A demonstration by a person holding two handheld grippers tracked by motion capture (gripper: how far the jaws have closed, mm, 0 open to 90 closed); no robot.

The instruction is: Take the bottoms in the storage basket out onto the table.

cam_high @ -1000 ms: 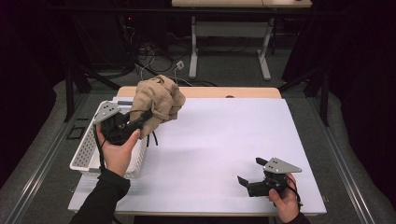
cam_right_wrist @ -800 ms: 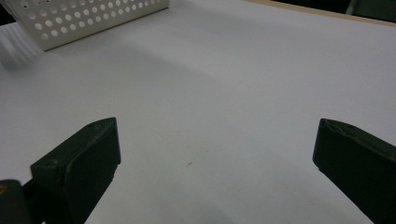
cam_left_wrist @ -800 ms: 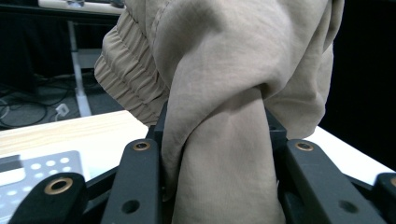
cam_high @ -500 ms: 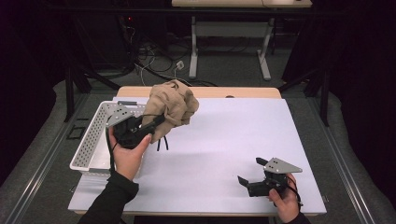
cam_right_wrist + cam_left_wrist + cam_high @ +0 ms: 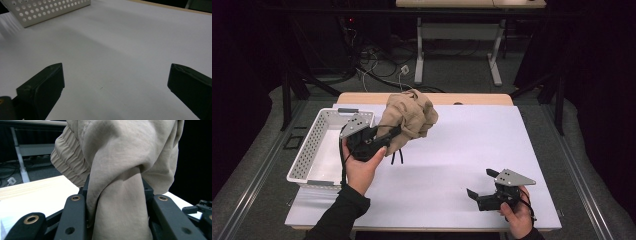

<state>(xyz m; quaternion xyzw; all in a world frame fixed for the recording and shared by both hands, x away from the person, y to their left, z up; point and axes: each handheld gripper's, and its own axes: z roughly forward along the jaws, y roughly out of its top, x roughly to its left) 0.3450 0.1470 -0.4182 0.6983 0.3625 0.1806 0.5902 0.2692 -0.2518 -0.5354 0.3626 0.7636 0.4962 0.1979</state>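
Beige garment (image 5: 409, 120) hangs bunched in the left gripper's (image 5: 388, 136) clenched fingers, just beside the basket (image 5: 319, 145); next, lower it onto the bench (image 5: 472, 145) for the right gripper (image 5: 477, 186), fingers spread.

Both arms wear dark, near-black long sleeves that end at the wrist. The left gripper (image 5: 384, 137) is a black block topped by a grey 3-cornered plate dotted with small holes; a thin black cable loops down just below it. Seen in the left gripper view, its 2 black jaw arms carry brass-ringed pivot holes and plain round screw holes. The right gripper (image 5: 481, 187) has the same grey plate, and its 2 fingers (image 5: 45, 87) are matt black blocks with chamfered tips.
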